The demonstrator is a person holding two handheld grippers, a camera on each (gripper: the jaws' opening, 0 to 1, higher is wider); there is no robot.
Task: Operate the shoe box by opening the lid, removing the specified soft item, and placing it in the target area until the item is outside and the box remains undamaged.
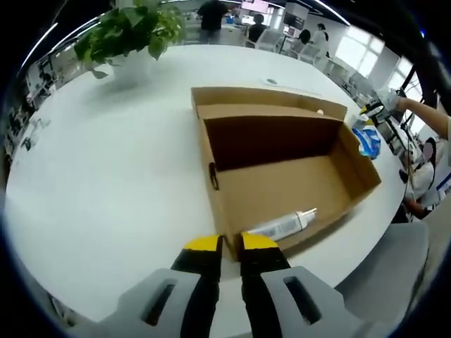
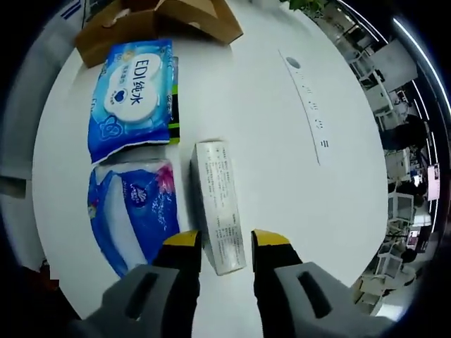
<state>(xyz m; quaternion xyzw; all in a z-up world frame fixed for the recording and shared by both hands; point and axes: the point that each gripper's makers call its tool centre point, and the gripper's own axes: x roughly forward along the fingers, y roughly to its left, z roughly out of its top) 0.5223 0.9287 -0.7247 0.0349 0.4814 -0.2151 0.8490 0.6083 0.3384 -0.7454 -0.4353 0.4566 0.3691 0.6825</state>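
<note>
Fingers [image 2: 184, 243] of the right gripper [image 2: 226, 239] straddled a white carton [image 2: 218, 204], parted and ungripping, while the left gripper [image 1: 231, 245], nearly closed and empty, steadied the open shoe box [image 1: 282, 184] wall.

One open cardboard box [image 1: 282, 162] sits on the table, with one tube [image 1: 285, 222] inside it. At eleven o'clock stands one potted plant [image 1: 130, 32]. Across the table lie two blue tissue packs [image 2: 134, 88] [image 2: 134, 208] and one narrow white carton [image 2: 220, 204].
</note>
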